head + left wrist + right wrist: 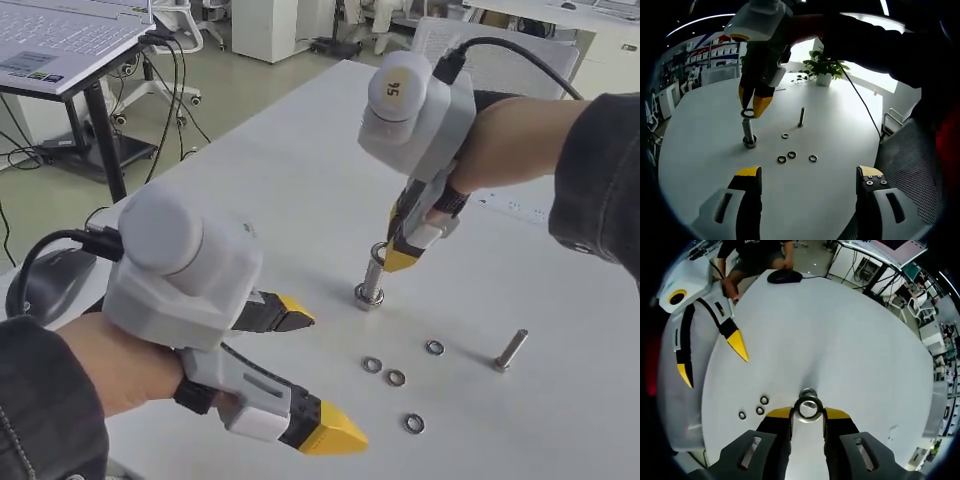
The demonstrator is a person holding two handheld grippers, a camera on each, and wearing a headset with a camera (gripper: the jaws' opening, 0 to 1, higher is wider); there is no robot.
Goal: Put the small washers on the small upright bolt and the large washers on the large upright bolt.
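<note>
The large upright bolt (371,282) stands mid-table on the white table (300,170). My right gripper (398,258) is shut on a large washer (808,407), held just over the bolt's top (808,392). In the left gripper view the washer (747,113) hangs above the bolt (748,132). Several small washers (396,377) lie loose to the bolt's right, and the small bolt (510,350) stands beyond them. My left gripper (318,372) hovers open and holds nothing, nearer to me; its own view shows the small washers (792,154) ahead of it.
A laptop (60,40) sits on a stand at the far left, off the table. A black mouse (40,285) lies by the table's left edge. A potted plant (824,67) stands at one end of the table.
</note>
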